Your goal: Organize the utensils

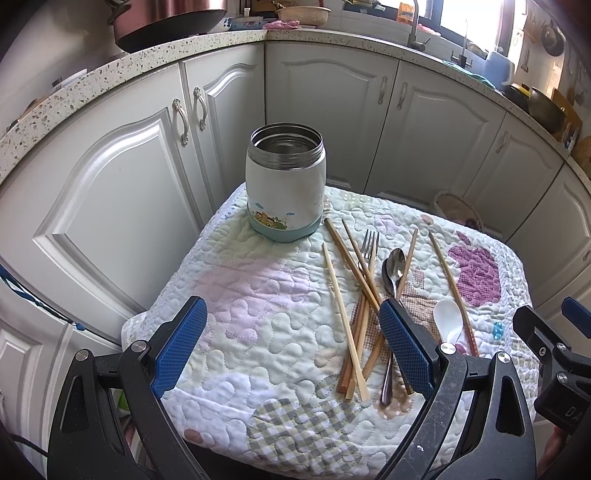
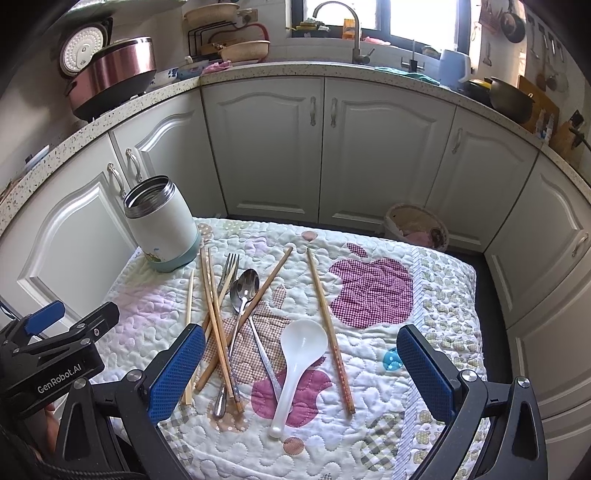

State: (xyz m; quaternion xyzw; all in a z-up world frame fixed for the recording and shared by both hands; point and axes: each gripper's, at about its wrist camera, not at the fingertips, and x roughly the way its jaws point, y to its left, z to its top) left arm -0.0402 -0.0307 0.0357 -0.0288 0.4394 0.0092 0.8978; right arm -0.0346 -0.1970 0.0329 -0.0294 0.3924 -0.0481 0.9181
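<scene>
Lying between the wide-open fingers of the right claw [image 2: 301, 369], the white spoon [image 2: 295, 363] points its handle toward the near edge of the quilted table [image 2: 424, 369]; the left claw [image 1: 291, 349], also wide and empty, stands over the chopsticks [image 1: 354, 295], and the open jar [image 1: 286, 188] waits at the far-left corner.

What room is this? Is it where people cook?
Yes, most likely a home kitchen. There is a speckled countertop over white cabinet doors, a sink faucet by the window, and a rice cooker on the counter.
</scene>
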